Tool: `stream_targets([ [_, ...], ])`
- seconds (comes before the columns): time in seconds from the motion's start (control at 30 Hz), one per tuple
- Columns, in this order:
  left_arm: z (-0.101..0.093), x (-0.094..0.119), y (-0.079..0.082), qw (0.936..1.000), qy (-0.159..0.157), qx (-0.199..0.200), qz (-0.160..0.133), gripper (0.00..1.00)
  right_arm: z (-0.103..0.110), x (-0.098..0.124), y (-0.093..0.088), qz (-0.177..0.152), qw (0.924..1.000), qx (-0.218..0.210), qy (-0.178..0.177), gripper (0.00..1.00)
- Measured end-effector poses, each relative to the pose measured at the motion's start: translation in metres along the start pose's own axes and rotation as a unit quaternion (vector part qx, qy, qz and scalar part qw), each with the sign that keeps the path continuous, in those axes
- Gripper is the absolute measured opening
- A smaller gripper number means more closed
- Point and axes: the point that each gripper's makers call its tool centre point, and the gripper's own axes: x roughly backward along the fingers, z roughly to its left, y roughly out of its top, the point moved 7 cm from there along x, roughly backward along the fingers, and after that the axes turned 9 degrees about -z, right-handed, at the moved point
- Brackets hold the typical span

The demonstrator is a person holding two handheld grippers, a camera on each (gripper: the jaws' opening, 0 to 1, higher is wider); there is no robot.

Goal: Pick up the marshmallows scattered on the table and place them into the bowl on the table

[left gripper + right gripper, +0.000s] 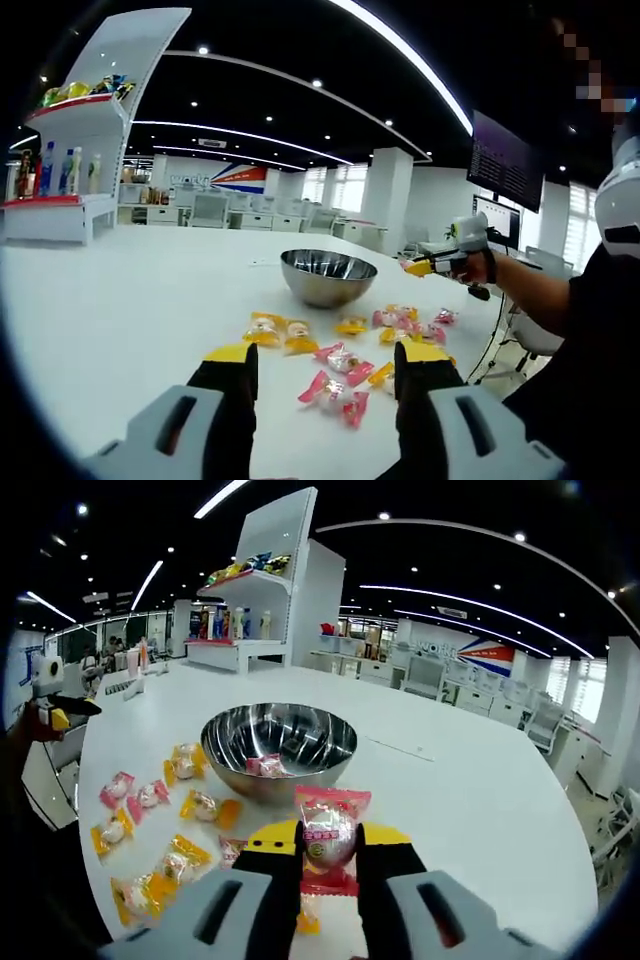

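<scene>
Right gripper view: right gripper [328, 855] pinches pink marshmallow [328, 842] just short of bowl [278, 745] | left gripper [328, 372] jaws wide over scattered sweets [336, 392] | light, squashy, crinkly wrappers; grip mid-body, gently.

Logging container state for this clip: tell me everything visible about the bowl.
The bowl is round, shiny metal, seemingly steel, mirroring the ceiling lights. It stands upright on the white table, rim up. Inside lies one pink-wrapped marshmallow. Yellow and pink wrapped sweets lie scattered on the table at its near side. The right hand-held gripper, holding a pink marshmallow, hovers before it, not touching.
</scene>
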Motion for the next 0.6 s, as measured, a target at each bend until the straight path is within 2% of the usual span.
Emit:
stream_targets([
  [0.37, 0.000, 0.002, -0.002, 1.0000, 0.003, 0.003, 0.002, 0.56, 0.007, -0.031, 0.027, -0.015, 0.9996, 0.016, 0.018, 0.22],
  [0.5, 0.000, 0.002, -0.001, 1.0000, 0.003, 0.004, 0.001, 0.56, 0.008, -0.034, 0.029, -0.016, 0.9996, 0.016, 0.019, 0.22],
  [0.6, 0.001, 0.004, -0.002, 1.0000, 0.004, 0.005, 0.002, 0.56, 0.016, -0.050, 0.038, -0.020, 0.9992, 0.020, 0.029, 0.22],
])
